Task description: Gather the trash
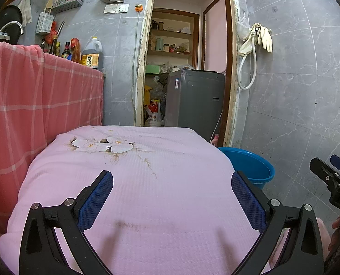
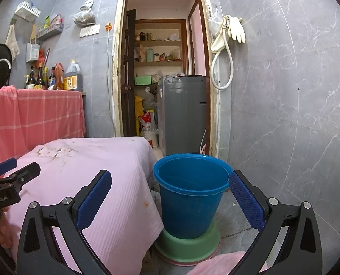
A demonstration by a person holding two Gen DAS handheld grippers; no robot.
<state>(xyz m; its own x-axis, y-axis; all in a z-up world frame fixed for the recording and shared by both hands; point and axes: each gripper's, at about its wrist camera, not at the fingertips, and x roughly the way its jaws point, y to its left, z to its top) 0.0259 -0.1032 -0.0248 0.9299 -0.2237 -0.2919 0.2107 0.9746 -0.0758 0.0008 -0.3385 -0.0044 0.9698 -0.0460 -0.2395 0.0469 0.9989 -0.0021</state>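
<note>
Both grippers' jaws spread, empty, blue bucket (image 2: 190,197) interior partly hidden.

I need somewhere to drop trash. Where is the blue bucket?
The blue bucket stands on the floor right of the pink-covered table, on a green base, in front of the doorway.
</note>
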